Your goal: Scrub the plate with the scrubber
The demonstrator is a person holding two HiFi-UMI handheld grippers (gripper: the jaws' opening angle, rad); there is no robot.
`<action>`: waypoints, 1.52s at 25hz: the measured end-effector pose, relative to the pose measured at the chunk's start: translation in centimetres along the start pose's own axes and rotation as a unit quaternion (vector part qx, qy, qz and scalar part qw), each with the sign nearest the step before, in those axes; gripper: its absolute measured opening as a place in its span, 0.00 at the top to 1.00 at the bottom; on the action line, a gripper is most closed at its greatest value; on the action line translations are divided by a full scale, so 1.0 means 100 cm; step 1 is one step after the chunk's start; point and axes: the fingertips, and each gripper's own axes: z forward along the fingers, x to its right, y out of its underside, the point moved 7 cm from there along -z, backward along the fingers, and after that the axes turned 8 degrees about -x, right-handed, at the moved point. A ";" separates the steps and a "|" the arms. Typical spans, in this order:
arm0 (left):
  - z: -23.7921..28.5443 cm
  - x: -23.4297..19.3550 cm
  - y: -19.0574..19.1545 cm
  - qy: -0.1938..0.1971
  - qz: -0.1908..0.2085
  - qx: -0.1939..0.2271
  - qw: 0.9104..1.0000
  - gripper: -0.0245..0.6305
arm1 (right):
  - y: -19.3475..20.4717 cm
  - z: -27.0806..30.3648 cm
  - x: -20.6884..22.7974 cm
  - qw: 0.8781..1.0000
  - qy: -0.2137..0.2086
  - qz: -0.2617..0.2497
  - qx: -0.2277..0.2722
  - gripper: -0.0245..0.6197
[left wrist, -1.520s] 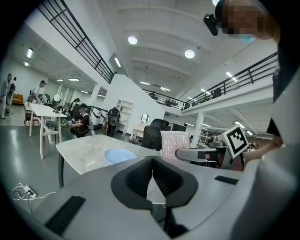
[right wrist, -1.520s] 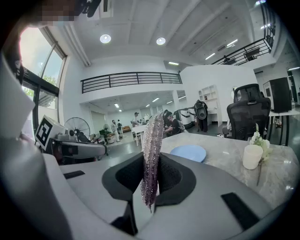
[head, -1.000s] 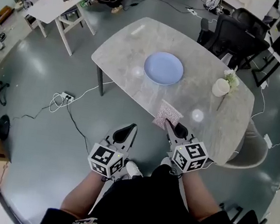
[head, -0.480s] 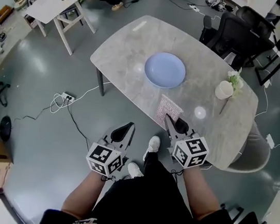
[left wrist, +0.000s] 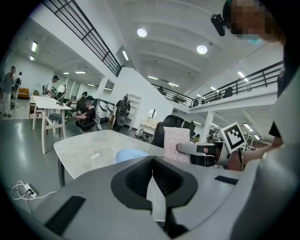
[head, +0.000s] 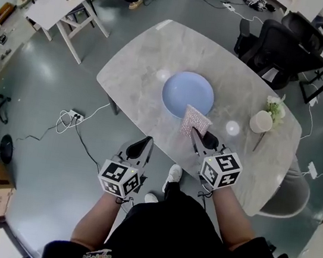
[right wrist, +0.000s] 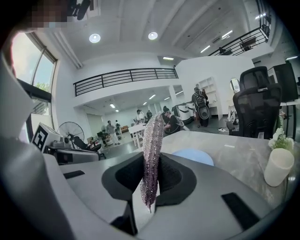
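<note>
A round pale blue plate (head: 187, 94) lies in the middle of the marble table (head: 142, 56). My right gripper (head: 199, 138) is shut on a pink glittery scrubber (head: 194, 122), which hangs upright over the plate's near rim. In the right gripper view the scrubber (right wrist: 151, 154) stands edge-on between the jaws, with the plate (right wrist: 193, 156) beyond it. My left gripper (head: 142, 146) is shut and empty, off the table's near edge. The left gripper view shows its jaws (left wrist: 152, 176) closed together, the plate (left wrist: 131, 154) ahead and the scrubber (left wrist: 177, 143) to the right.
A white cup with a small plant (head: 261, 121) stands at the table's right end. Black office chairs (head: 276, 43) sit behind the table. A power strip with cables (head: 74, 116) lies on the floor to the left. A white side table (head: 60, 5) is at the far left.
The person has stepped closer to the table. My right gripper carried the scrubber forward from the table's near edge to the plate's near rim. The left gripper stayed shut.
</note>
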 end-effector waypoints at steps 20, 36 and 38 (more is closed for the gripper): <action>0.131 -0.057 -0.040 -0.054 -0.005 -0.070 0.996 0.93 | -0.035 0.071 0.106 0.999 -0.003 -0.002 -0.046 0.85; 0.242 -0.161 -0.028 -0.023 -0.010 -0.193 0.981 0.78 | -0.033 0.193 0.125 0.987 0.014 0.026 -0.161 0.85; 0.256 -0.172 -0.025 -0.017 -0.015 -0.208 0.978 0.78 | -0.031 0.211 0.129 0.983 0.015 0.030 -0.182 0.85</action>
